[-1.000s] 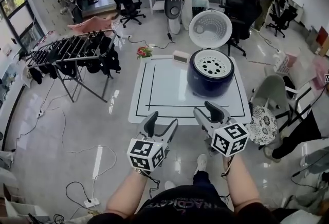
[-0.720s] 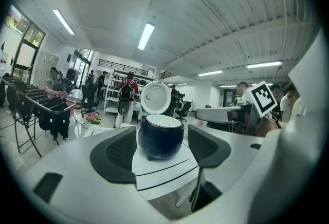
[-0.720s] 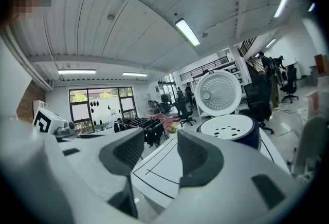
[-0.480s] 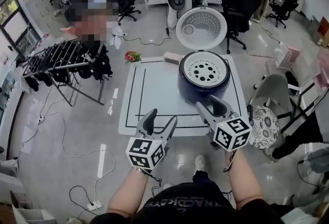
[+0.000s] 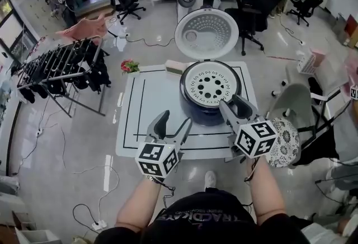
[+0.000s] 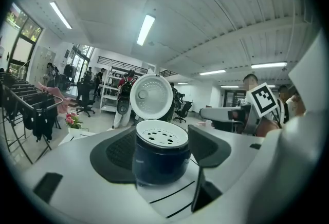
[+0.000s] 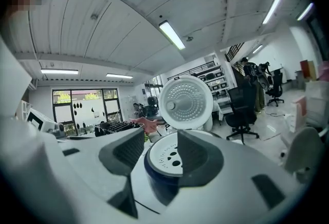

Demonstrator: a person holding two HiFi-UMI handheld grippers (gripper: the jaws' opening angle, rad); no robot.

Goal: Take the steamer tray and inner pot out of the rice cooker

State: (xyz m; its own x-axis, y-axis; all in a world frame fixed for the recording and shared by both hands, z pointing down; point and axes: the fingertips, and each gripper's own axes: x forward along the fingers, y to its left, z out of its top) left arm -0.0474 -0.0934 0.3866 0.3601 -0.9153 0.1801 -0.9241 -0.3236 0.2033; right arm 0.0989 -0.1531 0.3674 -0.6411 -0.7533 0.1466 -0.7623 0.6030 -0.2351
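A dark blue rice cooker [image 5: 208,104] stands on the white table [image 5: 145,125] with its round lid [image 5: 206,34] swung up behind it. A white steamer tray [image 5: 210,82] with round holes sits in its top; the inner pot is hidden beneath. My left gripper [image 5: 173,123] hovers open over the table's near edge, left of the cooker. My right gripper [image 5: 239,104] is open beside the cooker's near right rim, with nothing between its fingers. The cooker [image 6: 162,159] shows between the left jaws from afar, and the cooker [image 7: 167,169] again ahead of the right jaws.
A small pot of red flowers [image 5: 129,65] stands by the table's far left corner, a small white box [image 5: 174,66] at its far edge. A clothes rack [image 5: 61,66] is to the left, a patterned stool [image 5: 288,142] and chair on the right.
Both grippers have come forward to the table; the cooker now lies close ahead and the right gripper has reached its near right side. Both stay open.
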